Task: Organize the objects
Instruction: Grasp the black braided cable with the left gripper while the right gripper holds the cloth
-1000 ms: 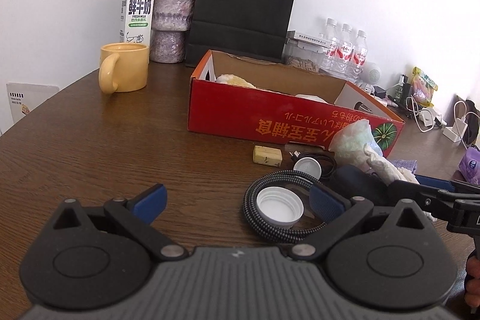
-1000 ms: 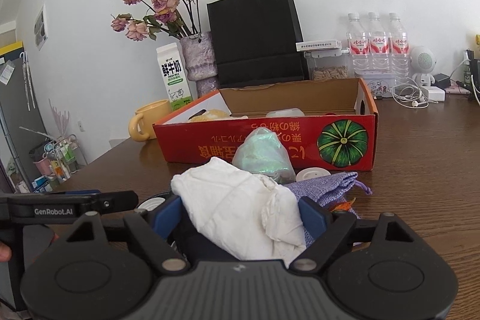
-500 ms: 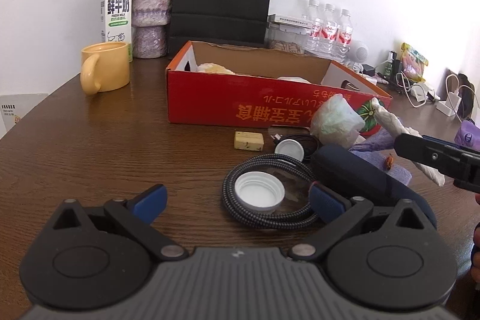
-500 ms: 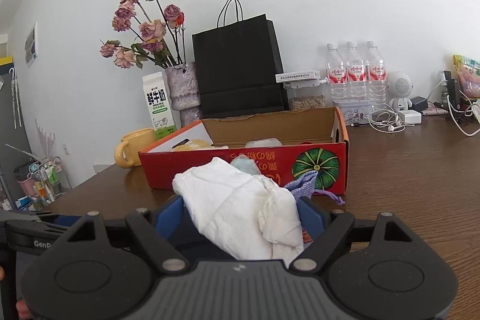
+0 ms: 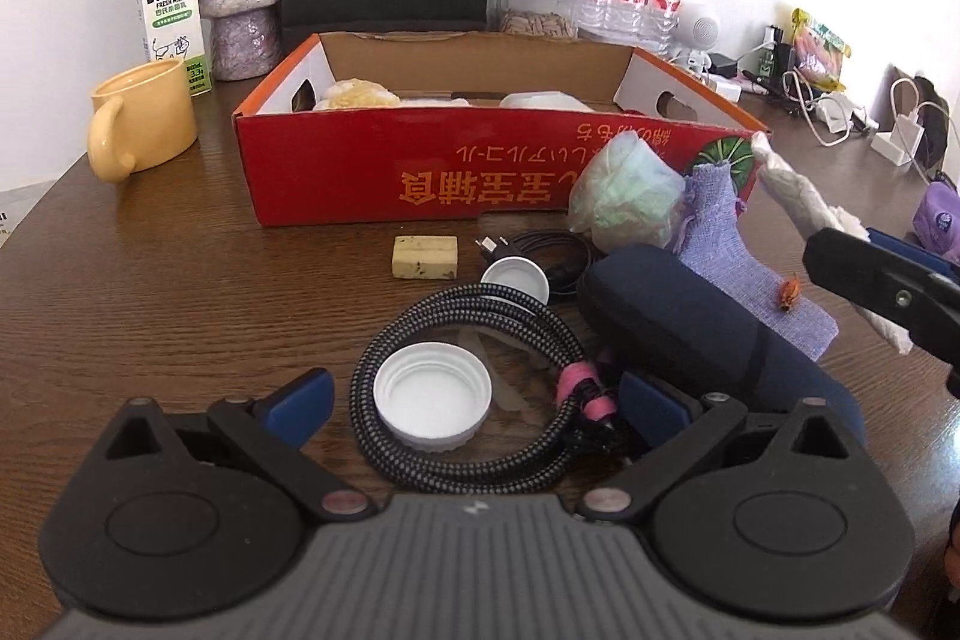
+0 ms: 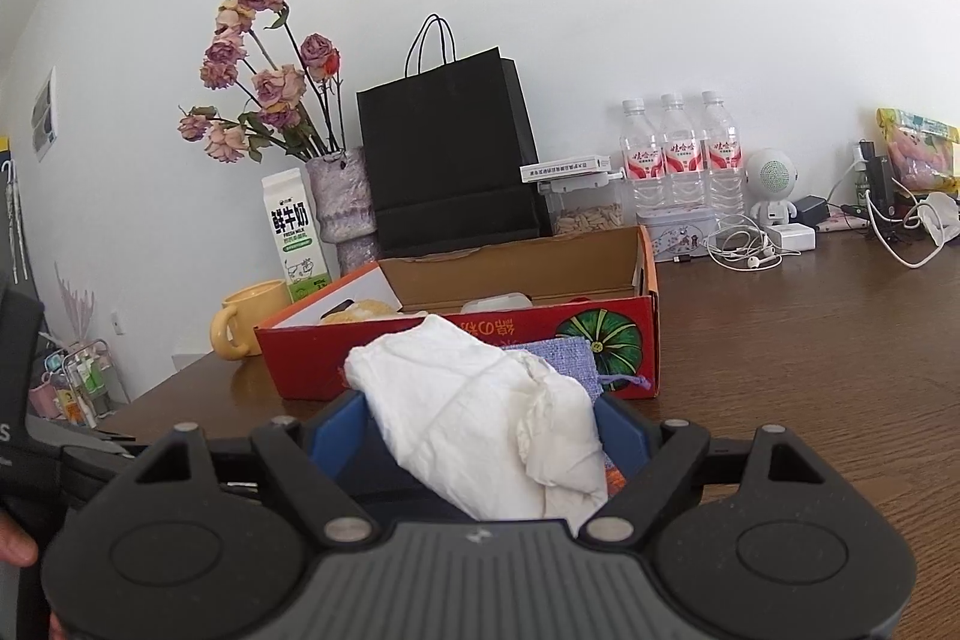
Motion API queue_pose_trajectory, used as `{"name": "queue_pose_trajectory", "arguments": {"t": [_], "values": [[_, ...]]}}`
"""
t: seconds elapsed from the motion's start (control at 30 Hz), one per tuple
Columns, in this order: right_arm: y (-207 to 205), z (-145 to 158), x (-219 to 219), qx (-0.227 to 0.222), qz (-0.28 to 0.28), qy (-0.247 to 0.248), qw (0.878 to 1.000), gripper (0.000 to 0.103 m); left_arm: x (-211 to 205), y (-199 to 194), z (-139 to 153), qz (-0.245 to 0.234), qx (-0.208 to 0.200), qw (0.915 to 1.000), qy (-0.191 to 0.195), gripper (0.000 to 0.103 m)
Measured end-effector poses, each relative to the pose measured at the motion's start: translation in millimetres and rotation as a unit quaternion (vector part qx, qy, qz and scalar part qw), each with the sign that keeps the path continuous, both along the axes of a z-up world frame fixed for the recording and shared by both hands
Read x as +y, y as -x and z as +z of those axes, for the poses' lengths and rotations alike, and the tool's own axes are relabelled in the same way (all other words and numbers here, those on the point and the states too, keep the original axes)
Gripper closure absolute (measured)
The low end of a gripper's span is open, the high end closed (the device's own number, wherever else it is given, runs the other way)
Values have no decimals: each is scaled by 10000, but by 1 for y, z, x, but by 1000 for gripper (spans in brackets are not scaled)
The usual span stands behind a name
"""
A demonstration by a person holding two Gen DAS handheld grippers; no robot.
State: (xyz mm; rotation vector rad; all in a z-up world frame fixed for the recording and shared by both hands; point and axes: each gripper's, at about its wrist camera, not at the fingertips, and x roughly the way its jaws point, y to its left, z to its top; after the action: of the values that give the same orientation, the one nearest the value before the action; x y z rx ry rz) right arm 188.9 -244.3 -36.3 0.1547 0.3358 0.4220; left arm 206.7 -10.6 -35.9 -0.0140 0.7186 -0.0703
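Left wrist view: left gripper (image 5: 474, 397) hangs low over the table (image 5: 180, 316), jaws spread wide, nothing pressed between the pads. Between them lie the cable (image 5: 480, 340), a braided coil bound by a pink tie, and a white lid (image 5: 432, 403) sitting inside the coil. Cable looks limp but bulky; best taken across the bundled strands near the tie, so the loops do not spill. Lid is light, stiff, shallow, likely slick; pinch it rim to rim. A dark case (image 5: 708, 334) lies just right of the coil, firm-looking, with a purple pouch (image 5: 738, 244) draped against it. Further back: a soap bar (image 5: 425, 256), a small cap (image 5: 516, 280), a wrapped green bundle (image 5: 624, 196), all in front of the red box (image 5: 420, 178), which already holds a few items. The right gripper's finger shows at the frame's right edge with the cloth (image 5: 798, 202) sticking out past it. Right wrist view: right gripper (image 6: 480, 436) stands wide yet closed on the cloth (image 6: 480, 412), a soft white wad filling the gap between the blue pads, held clear above the table and short of the box (image 6: 456, 358). Cloth is light, squashy, no breakage risk; loose folds could snag the box wall, so I judge a drop from above the rim would suit it.
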Motion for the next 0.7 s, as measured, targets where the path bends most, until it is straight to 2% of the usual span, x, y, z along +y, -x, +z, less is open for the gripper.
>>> {"name": "queue_pose_trajectory", "arguments": {"t": [0.1, 0.17, 0.4, 0.43, 0.7], "values": [[1, 0, 0, -29, 17, 0, 10000, 21, -5, -6, -7, 127, 134, 9998, -119, 0], [2, 0, 0, -39, 33, -11, 10000, 21, -9, -4, -9, 142, 49, 9995, -271, 0], [2, 0, 0, -50, 61, -21, 10000, 21, -8, 2, -11, 238, -58, 9994, -249, 0], [2, 0, 0, -51, 56, -21, 10000, 21, -8, 4, -10, 252, -77, 9994, -236, 6], [1, 0, 0, -41, 38, -26, 10000, 21, -4, 20, -1, 403, -208, 9989, -150, 10]]}}
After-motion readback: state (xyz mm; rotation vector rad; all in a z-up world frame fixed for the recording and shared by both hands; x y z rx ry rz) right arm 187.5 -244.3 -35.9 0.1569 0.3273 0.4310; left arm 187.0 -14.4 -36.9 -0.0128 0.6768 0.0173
